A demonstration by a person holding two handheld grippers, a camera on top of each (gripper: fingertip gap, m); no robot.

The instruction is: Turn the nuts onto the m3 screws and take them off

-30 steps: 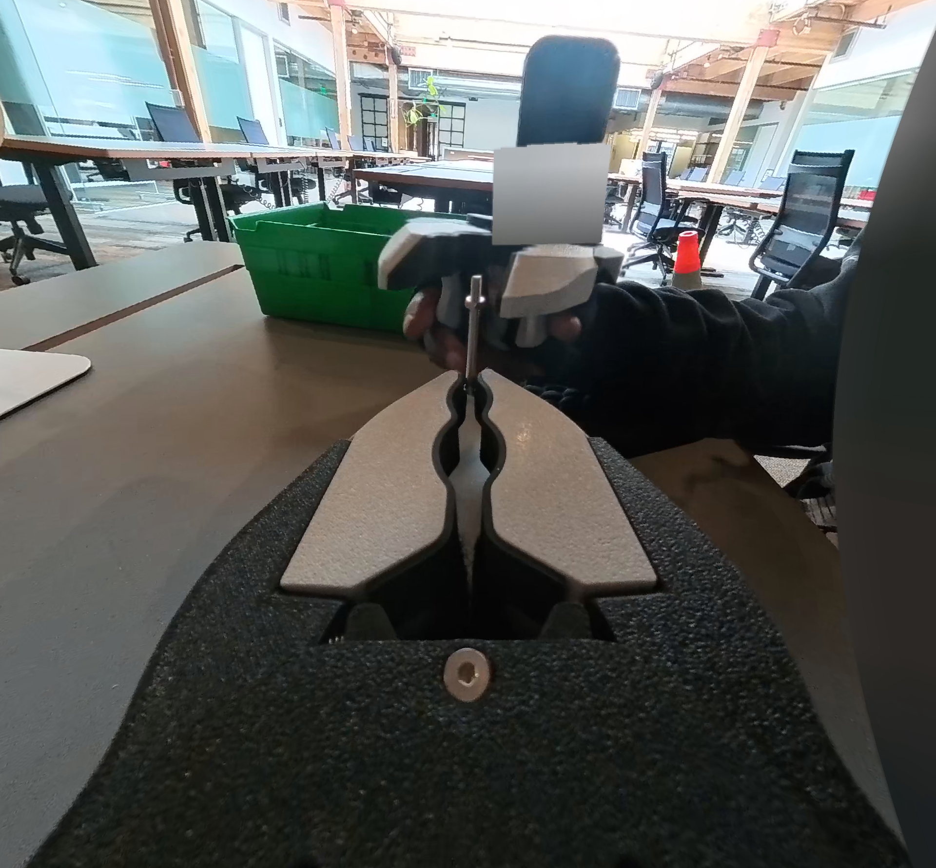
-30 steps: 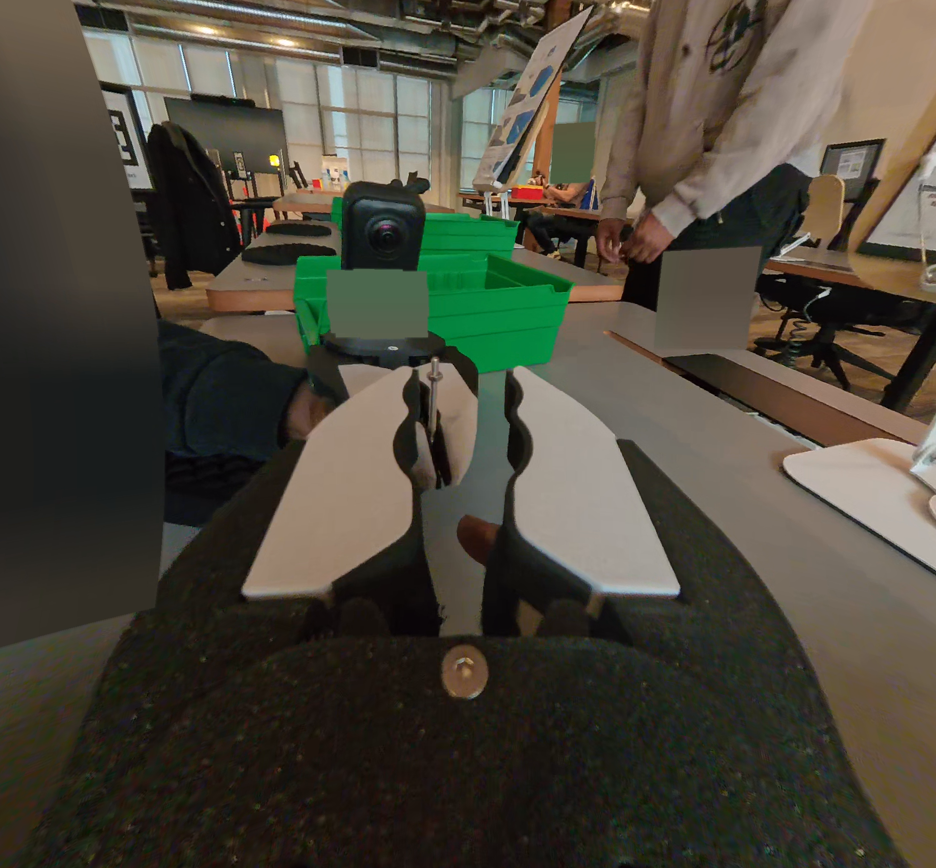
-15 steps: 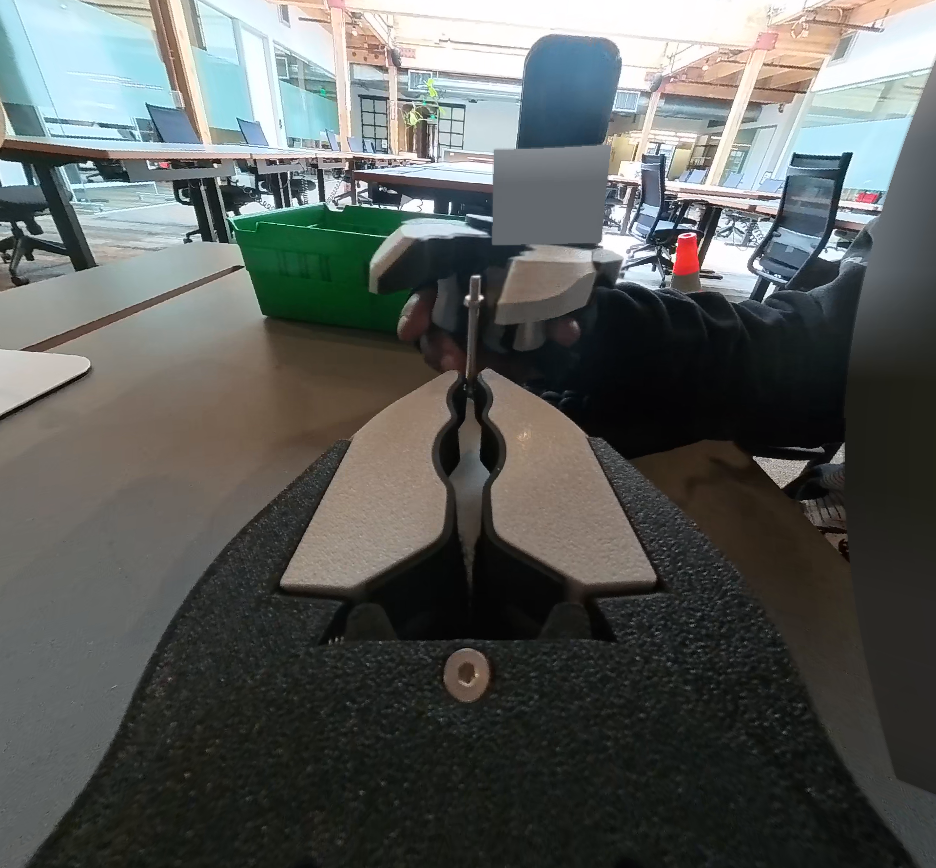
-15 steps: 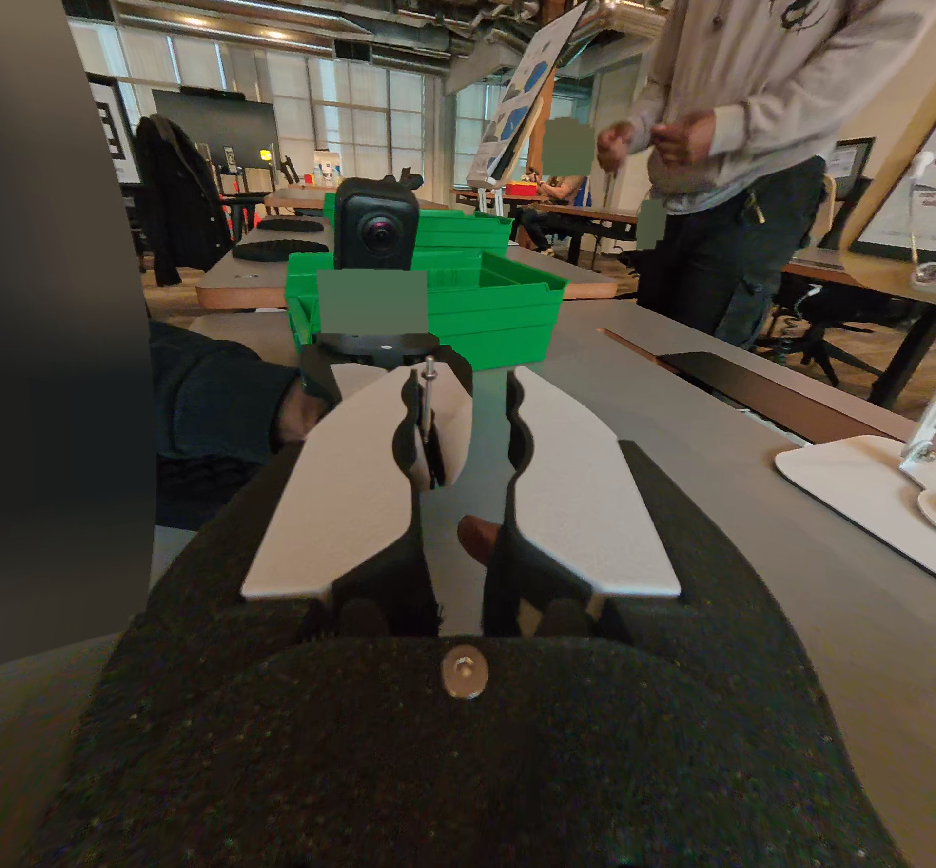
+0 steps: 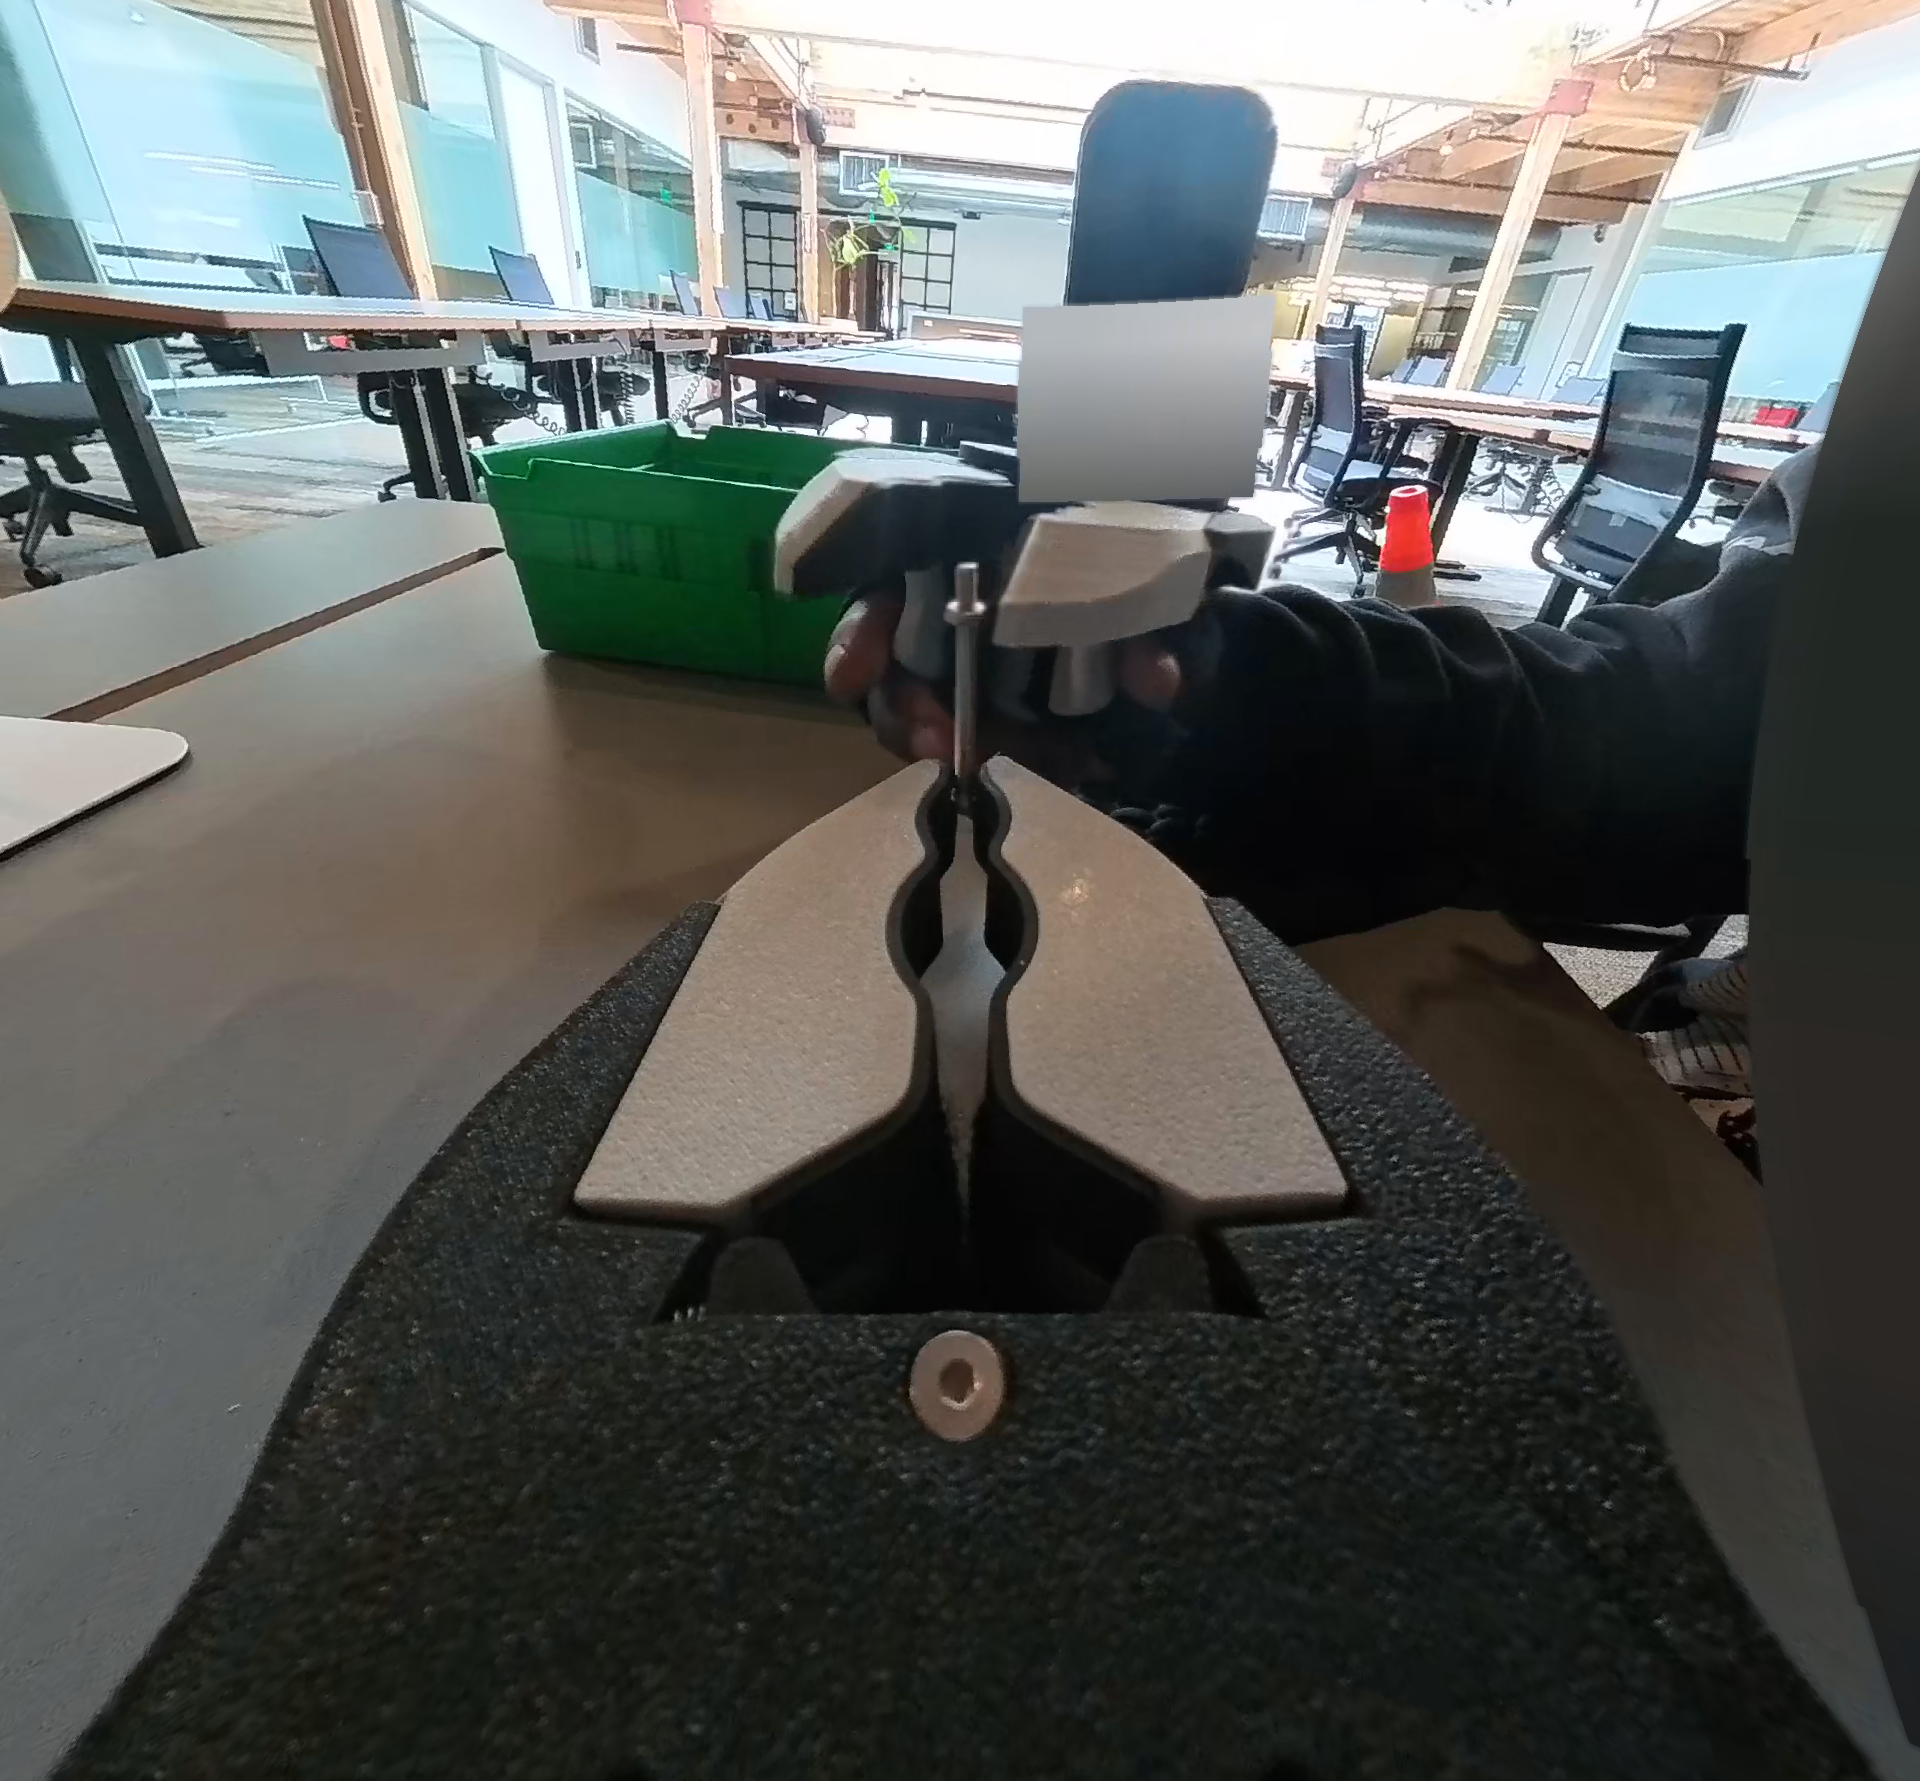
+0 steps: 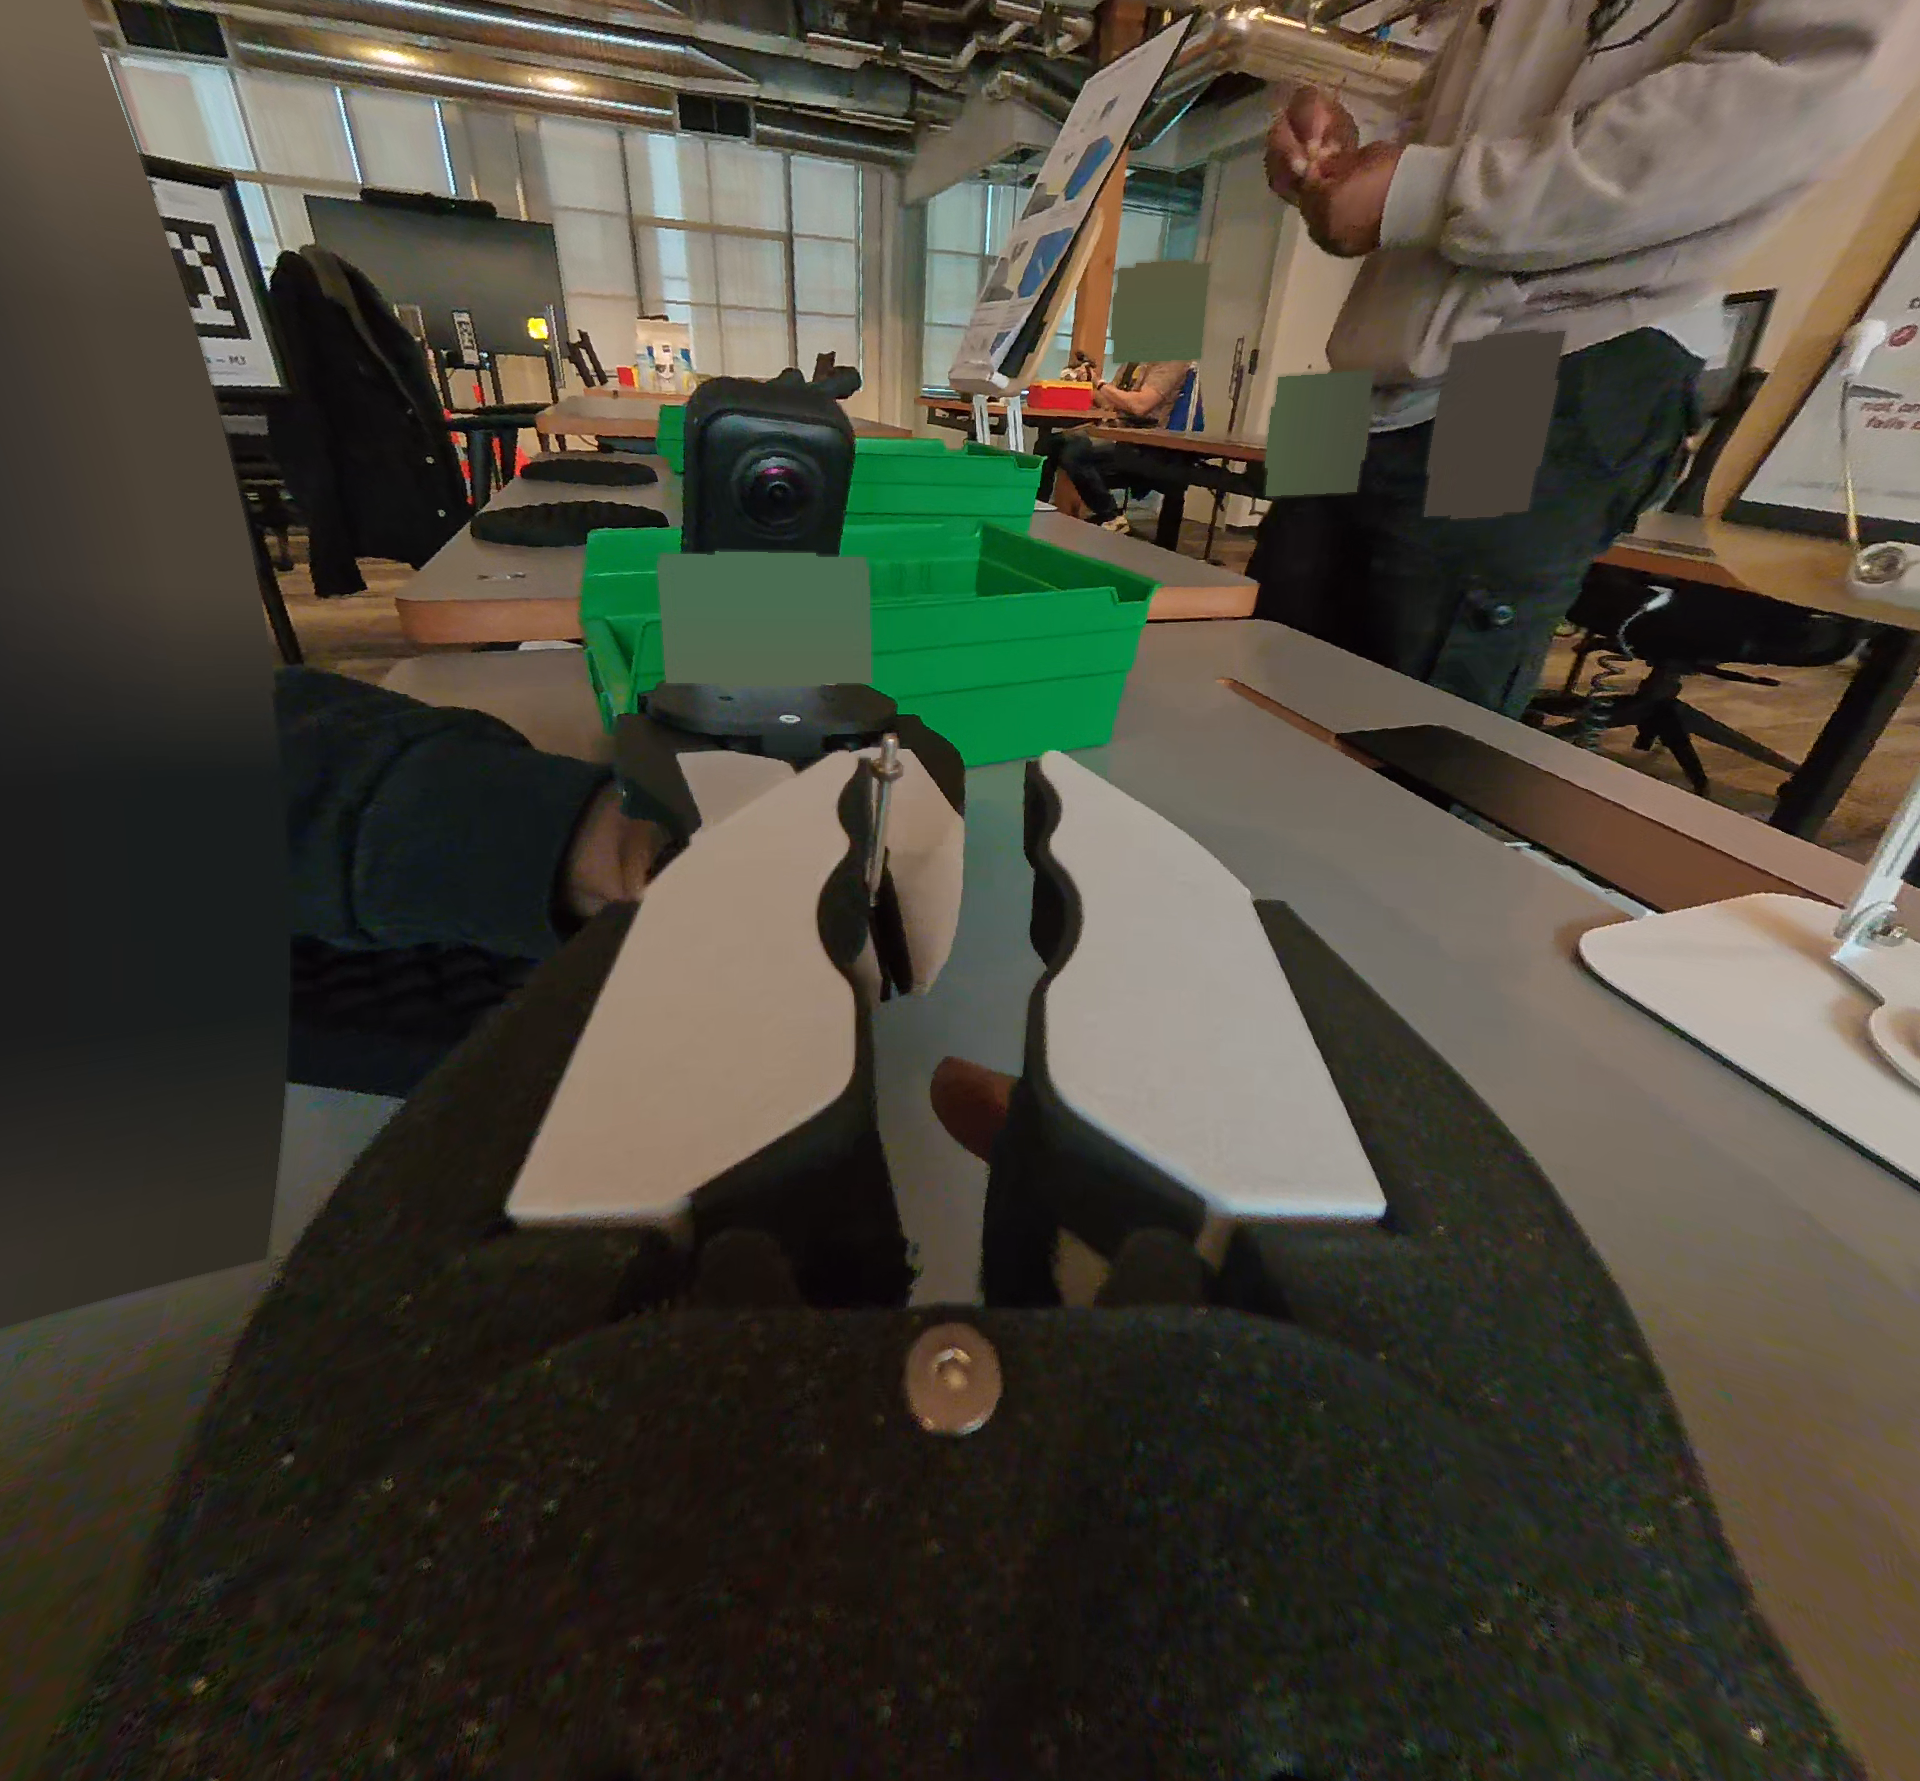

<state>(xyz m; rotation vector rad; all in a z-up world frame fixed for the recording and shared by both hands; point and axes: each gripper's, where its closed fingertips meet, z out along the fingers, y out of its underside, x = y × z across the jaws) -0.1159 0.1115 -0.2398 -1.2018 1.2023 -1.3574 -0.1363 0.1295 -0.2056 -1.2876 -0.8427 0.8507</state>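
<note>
Above the table (image 5: 312,900) | left gripper (image 5: 961,781) pinches screw (image 5: 965,682) upright, nut (image 5: 967,605) near its top | right gripper (image 6: 951,775) agape beside it, empty | next: close on nut, twist.

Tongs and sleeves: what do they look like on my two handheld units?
Both tongs have pale grey textured fingers with wavy black inner edges, on rough black bodies with one silver bolt. A black camera tops the left unit. Sleeves are black.
</note>
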